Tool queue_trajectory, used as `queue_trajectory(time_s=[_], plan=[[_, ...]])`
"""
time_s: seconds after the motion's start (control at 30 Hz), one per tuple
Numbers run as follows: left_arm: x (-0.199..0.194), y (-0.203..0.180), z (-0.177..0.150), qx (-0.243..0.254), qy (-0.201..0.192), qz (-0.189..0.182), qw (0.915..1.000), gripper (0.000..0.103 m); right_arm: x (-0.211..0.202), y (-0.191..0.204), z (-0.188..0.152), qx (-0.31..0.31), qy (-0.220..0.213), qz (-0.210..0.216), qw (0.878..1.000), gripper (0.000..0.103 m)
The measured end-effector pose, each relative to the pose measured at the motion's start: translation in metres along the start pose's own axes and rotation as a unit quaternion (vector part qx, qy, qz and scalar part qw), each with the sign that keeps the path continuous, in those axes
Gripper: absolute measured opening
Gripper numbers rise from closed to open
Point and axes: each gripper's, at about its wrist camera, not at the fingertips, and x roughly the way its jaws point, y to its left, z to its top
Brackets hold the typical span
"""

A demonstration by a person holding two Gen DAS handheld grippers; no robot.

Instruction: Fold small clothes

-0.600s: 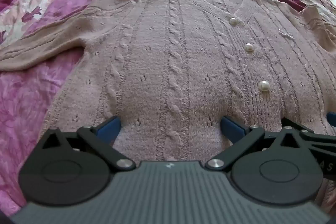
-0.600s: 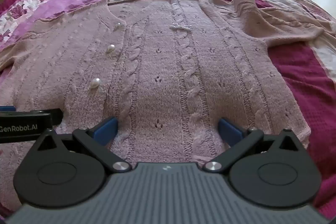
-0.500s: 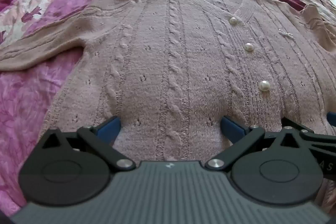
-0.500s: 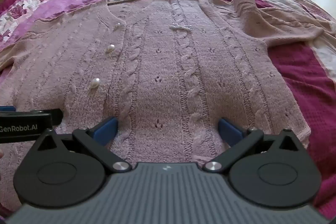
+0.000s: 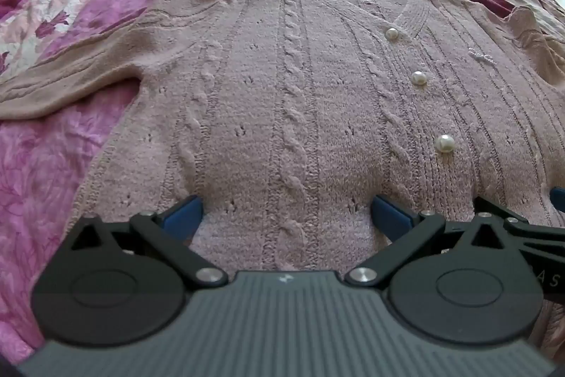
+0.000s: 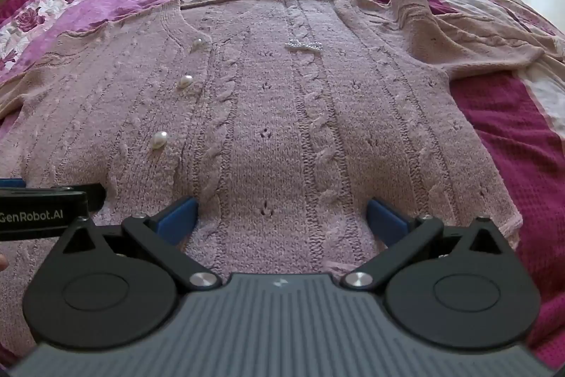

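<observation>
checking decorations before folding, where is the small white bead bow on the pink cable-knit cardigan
In the right wrist view the white bead bow sits on the pink cable-knit cardigan, right of the top pearl button.

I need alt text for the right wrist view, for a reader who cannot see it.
A pink cable-knit cardigan with pearl buttons lies spread flat on a striped purple bedspread. The right gripper hangs over its near hem, blue fingers wide open and holding nothing.

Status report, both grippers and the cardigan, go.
Left gripper and right gripper: jaws wide open, empty, over the hem. Pink cable-knit cardigan flat on the bedspread, buttoned, sleeves spread, unfolded. Nothing in the way.
</observation>
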Motion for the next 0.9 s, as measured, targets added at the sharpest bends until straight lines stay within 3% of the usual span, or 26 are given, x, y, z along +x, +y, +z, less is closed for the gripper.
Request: queue_trajectory(time_s=[0.9], plan=[[0.0018, -0.0015, 0.0005, 0.0, -0.001, 0.0, 1.0, 0.103, -0.0012, 0.0002, -0.0021, 0.0, -0.003, 0.0, 1.0, 0.103]])
